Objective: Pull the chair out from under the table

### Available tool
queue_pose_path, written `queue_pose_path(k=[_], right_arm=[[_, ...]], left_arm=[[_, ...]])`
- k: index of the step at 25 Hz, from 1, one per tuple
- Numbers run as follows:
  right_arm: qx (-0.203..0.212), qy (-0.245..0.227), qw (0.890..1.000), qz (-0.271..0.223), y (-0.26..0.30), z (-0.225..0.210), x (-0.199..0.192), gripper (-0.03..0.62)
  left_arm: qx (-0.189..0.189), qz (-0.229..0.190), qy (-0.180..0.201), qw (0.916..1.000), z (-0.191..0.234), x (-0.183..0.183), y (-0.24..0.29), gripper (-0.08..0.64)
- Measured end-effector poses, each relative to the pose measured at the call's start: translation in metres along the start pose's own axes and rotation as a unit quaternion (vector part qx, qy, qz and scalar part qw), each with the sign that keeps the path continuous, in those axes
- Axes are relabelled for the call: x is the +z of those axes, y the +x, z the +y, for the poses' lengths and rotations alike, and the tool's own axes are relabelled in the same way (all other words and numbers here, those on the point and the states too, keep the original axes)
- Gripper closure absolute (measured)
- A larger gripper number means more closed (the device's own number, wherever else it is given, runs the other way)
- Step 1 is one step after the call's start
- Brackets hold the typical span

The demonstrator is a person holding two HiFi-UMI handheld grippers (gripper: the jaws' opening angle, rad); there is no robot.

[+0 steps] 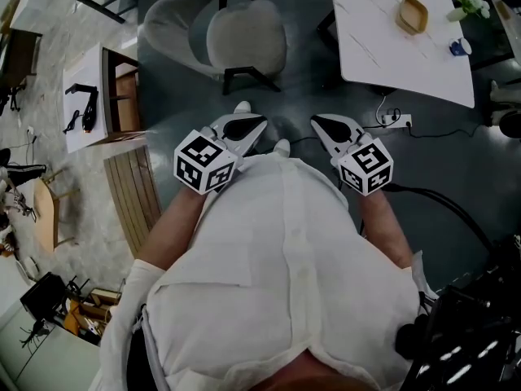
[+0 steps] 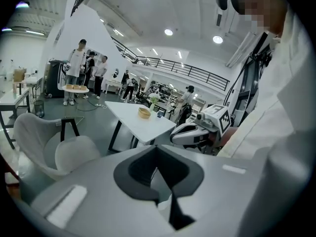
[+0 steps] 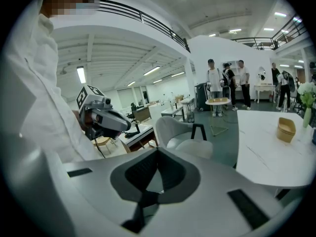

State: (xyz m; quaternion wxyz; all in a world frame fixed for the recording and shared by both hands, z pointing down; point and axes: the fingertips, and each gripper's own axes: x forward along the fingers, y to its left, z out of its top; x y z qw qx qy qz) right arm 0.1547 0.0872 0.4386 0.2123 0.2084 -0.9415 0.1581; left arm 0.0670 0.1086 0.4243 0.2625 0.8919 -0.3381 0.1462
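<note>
White shell chair (image 1: pixel 244 39) stands ahead of me, left of the table (image 1: pixel 391 55) and, as far as I can judge, apart from its edge, not tucked under it. Both tools are drawn in at my chest, well short of it: the left gripper (image 1: pixel 254 125) is clenched on nothing and the right gripper (image 1: pixel 321 124) likewise has its tips pressed together, empty. If more pulling is wanted, I would step in, spread the jaws, and take the curved back rim with both, one on each side. Then I would draw it straight away from the table, level and slowly, so the black legs do not twist or snag the floor cable (image 1: pixel 395 120).
</note>
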Motion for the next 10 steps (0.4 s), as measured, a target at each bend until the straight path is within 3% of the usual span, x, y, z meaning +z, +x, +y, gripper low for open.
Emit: queue_pose_path(k=[10], right_arm=[[0.006,-0.01,1.0,-0.002,-0.0005,0.0012,0.006,0.586]], left_arm=[[-0.003,-0.005,0.003,1.0,-0.0025,0.0061,0.0033,0.552]])
